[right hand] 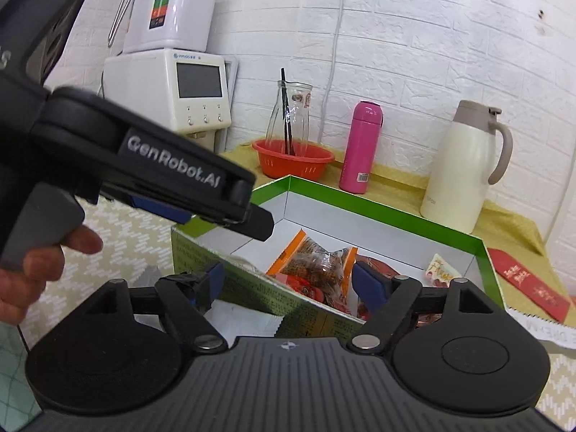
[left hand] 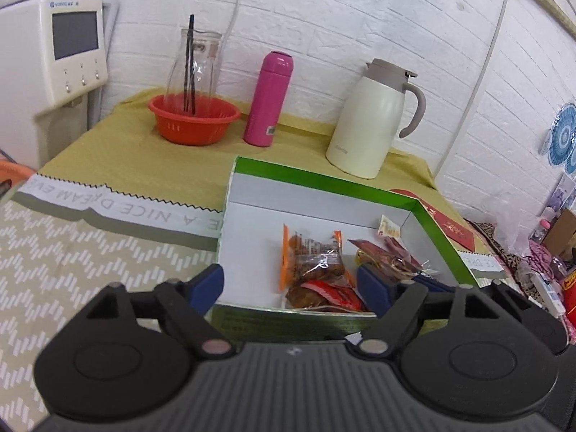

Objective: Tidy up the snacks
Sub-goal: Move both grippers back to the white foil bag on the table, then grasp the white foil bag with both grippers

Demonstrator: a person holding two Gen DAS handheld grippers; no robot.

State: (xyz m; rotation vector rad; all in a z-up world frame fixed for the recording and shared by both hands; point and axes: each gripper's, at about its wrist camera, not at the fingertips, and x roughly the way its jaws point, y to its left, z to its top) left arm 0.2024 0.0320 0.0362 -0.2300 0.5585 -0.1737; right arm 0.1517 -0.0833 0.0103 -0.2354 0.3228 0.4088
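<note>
Several wrapped snacks (left hand: pixel 316 270) are already lying inside the green-rimmed white cardboard box (left hand: pixel 324 183), so the sorting seems mostly done. The left gripper (left hand: pixel 289 284) and right gripper (right hand: pixel 288 280) are both hovering spread and empty at the box's near wall; whether more snacks are waiting outside the box, I cannot tell.

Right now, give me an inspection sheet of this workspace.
Surface: table under a yellow cloth, patterned mat nearer.
Job's things: green box open, wrapped snacks inside.
Clutter: red basket holding a glass carafe, pink flask, white jug, red envelope.
Grippers: left gripper open, empty, over the box's near edge; right gripper open, empty, at the box's near wall.
Cables: white cord down the wall.
Surroundings: white brick wall, dispenser at left.
</note>
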